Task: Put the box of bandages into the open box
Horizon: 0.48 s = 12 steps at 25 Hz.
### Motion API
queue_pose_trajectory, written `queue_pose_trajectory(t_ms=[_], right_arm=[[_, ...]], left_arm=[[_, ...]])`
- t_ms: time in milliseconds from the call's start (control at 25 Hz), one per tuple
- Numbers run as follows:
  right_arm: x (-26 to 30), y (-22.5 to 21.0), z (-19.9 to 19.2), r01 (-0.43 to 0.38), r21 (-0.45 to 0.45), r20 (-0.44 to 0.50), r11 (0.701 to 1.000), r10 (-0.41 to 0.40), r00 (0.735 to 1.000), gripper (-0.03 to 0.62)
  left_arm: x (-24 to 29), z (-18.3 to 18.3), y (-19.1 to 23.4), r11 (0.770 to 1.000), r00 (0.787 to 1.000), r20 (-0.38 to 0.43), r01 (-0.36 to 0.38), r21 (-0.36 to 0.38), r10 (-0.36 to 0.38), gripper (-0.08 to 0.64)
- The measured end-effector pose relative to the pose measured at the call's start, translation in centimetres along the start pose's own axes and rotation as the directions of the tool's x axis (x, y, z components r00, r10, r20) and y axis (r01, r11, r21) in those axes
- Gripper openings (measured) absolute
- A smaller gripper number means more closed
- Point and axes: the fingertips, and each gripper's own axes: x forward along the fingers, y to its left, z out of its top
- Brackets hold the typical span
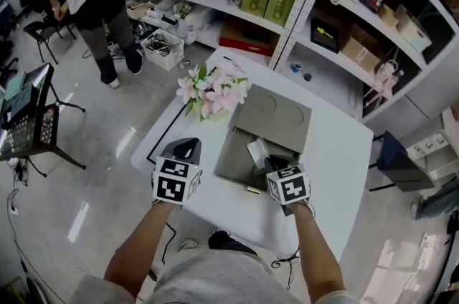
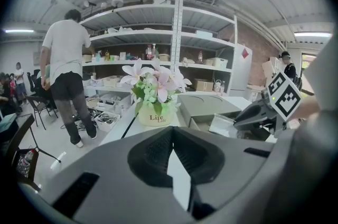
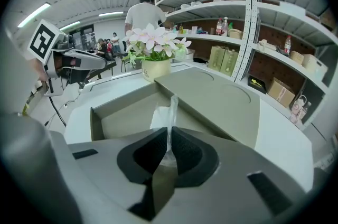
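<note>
**Tabletop** (image 1: pixel 337 152): white, set on a glossy grey floor (image 1: pixel 107 145). Two items stand directly on it.

1. Open box (image 1: pixel 233 160), grey and square. Its tray lies just ahead of and beneath the right claw (image 1: pixel 267 165). Its lid (image 1: pixel 276 116) is laid back flat beyond the tray, farther from that claw.
2. Cream pot of pink-and-white flowers (image 1: pixel 215 91), upright, well ahead of the left claw (image 1: pixel 188 146) and just left of the lid.

A thin dark line (image 1: pixel 161 130) runs along the tabletop edge, left of the left claw.
</note>
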Motion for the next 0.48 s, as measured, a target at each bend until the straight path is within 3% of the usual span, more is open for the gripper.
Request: queue_pose_trajectory(t_ms=[480], right_arm=[[-0.94,-0.08,0.17,0.013,0.026,0.02,1.0,-0.013,1.0,0.069]], left_arm=[[-0.6,-0.09,-0.09,1.0,1.0,-0.001,0.006,0.013,-0.006,0.005]])
